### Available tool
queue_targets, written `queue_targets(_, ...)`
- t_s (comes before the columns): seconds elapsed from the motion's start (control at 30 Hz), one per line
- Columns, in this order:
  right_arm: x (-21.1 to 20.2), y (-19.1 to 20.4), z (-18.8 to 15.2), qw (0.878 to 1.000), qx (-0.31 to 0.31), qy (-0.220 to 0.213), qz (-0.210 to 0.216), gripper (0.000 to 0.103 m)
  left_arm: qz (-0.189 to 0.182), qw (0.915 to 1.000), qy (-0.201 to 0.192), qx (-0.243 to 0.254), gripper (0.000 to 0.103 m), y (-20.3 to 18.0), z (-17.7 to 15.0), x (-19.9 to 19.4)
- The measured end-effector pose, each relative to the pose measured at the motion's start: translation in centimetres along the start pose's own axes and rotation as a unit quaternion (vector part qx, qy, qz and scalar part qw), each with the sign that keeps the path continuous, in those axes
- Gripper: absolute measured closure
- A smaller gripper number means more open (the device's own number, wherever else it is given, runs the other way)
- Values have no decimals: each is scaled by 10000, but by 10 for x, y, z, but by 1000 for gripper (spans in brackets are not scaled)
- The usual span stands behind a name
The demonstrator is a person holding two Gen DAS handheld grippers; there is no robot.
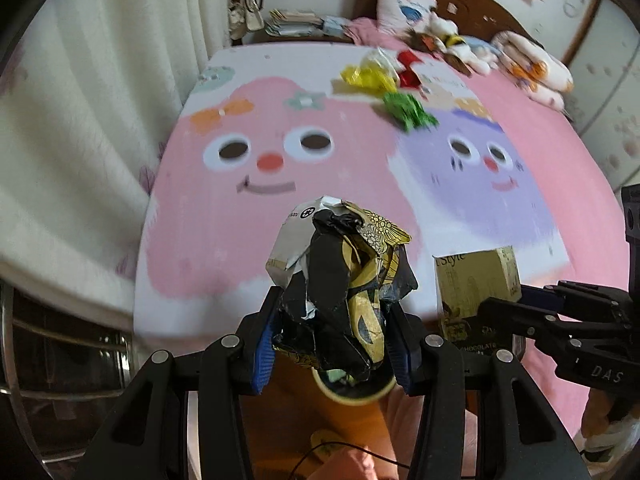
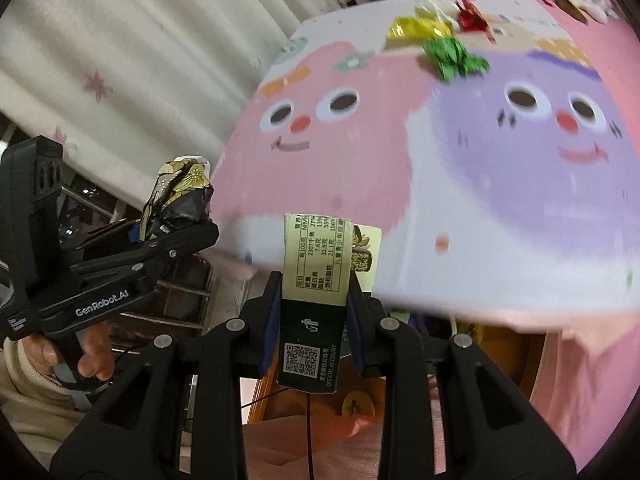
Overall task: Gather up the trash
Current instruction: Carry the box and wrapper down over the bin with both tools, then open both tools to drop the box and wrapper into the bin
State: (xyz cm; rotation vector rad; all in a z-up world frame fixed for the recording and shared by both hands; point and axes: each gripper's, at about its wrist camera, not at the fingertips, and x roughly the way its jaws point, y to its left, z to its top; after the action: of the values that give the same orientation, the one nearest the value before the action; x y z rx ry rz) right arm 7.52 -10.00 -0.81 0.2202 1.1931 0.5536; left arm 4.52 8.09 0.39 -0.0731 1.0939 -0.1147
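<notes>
Nearest the lens, the left gripper (image 1: pixel 332 344) has its jaws clamped on a crumpled black-and-gold wrapper (image 1: pixel 344 280), held above a round paper cup (image 1: pixel 352 394) near the foot of the bed (image 1: pixel 208 240). The right gripper (image 2: pixel 312 316) pinches a small chocolate box (image 2: pixel 314 280) showing a nutrition table, a QR code and "OFFICIAL ACCOUNT"; the left view reads "Style" and "CHOCOLATE". The left tool's body says "GenRobot.AI", while yellow (image 1: pixel 368 76), red (image 1: pixel 408 70) and green wrappers (image 1: pixel 408 110) lie farther up the bed.
</notes>
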Motion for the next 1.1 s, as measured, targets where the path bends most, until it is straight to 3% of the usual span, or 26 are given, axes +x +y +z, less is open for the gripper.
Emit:
queue_targets(0.23, 17, 2, -72, 9980, 325, 357, -404, 77, -272, 9981, 533, 145, 56, -4, -70, 14)
queue_targets(0.4, 46, -22, -112, 9938, 695, 619, -614, 77, -392, 9948, 921, 196, 55, -20, -105, 56)
queue_targets(0.67, 144, -104, -172, 9816, 1423, 879, -926, 77, -255, 9860, 1644, 103, 54, -37, -165, 182)
queue_targets(0.93, 237, -167, -194, 9761, 1681, 984, -966, 77, -87, 9850, 1713, 196, 50, -47, -195, 284)
queue_targets(1.1, 270, -192, -198, 9742, 1752, 1045, -966, 71, 46, 9837, 1786, 210, 41, -46, -202, 321)
